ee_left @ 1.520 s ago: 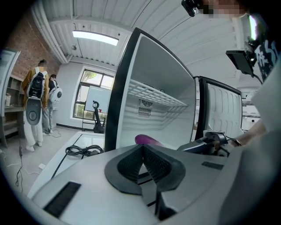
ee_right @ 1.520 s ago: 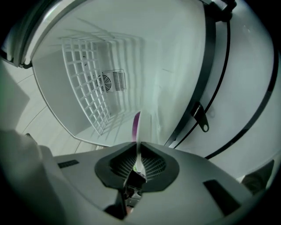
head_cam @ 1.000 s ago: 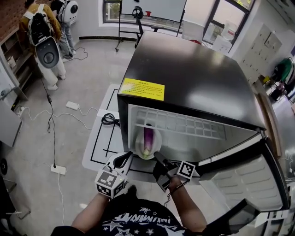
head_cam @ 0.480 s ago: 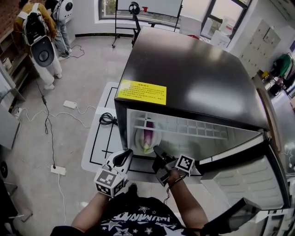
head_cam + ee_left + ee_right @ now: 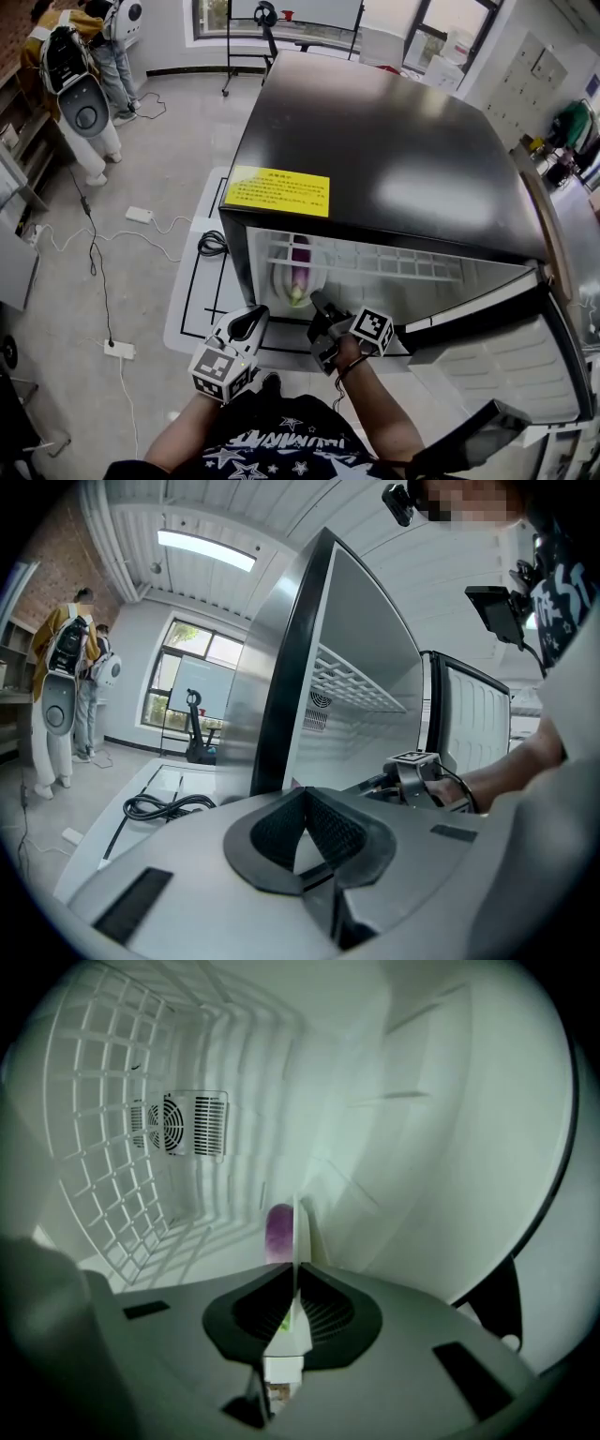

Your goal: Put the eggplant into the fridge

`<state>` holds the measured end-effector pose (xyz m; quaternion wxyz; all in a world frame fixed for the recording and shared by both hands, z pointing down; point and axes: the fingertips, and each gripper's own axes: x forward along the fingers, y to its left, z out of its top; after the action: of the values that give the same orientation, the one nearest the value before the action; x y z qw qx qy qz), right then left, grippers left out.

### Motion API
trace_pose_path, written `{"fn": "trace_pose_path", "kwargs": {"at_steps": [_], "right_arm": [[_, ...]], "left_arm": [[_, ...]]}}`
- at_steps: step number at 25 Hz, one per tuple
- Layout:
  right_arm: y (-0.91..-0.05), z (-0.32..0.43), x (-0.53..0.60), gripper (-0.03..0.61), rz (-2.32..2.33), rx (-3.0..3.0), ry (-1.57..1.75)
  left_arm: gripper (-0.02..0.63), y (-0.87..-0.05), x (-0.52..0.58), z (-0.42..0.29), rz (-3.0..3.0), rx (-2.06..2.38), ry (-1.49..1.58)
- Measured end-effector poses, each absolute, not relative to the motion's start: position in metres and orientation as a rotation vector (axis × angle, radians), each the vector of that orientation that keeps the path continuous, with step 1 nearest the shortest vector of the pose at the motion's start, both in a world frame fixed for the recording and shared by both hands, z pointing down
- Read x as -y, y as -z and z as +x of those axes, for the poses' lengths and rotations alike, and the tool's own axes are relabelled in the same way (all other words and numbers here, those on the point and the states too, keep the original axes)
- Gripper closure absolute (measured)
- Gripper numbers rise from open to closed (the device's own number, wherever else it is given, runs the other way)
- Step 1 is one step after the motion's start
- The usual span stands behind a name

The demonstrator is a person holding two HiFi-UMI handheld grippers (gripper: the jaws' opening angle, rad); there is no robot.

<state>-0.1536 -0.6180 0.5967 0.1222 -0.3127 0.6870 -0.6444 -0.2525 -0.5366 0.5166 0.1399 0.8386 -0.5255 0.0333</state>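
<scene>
We are holding the white plate (image 5: 280, 282) by its near rim with the right gripper (image 5: 320, 306), and the plate is sitting inside the open fridge (image 5: 394, 159) on its left side. The eggplant (image 5: 300, 266) is lying on the plate, straight ahead of the right jaws. Its long axis is running front to back, with the green stem end towards us. The right gripper is the nearer one; the left gripper (image 5: 251, 322) is hanging outside the fridge by its left front corner.

In the right gripper view we are seeing the plate (image 5: 298, 1232) edge-on, a thin white line pinched between the pressed jaws, with the purple end of the eggplant (image 5: 278, 1232) beyond it. The left gripper view is showing its own jaws pressed together on nothing, which the head view is too distant to settle. We judge that only letting go and backing out remains.
</scene>
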Motion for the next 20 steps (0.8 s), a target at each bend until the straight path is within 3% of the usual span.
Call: {"fn": "trace_pose_path", "kwargs": {"at_steps": [20], "right_arm": [[-0.5971, -0.151, 0.6195, 0.554, -1.087, -2.215, 1.824]], "left_arm": [[0.604, -0.5171, 0.5407, -0.2425, 2.442, 1.501, -0.141]]}}
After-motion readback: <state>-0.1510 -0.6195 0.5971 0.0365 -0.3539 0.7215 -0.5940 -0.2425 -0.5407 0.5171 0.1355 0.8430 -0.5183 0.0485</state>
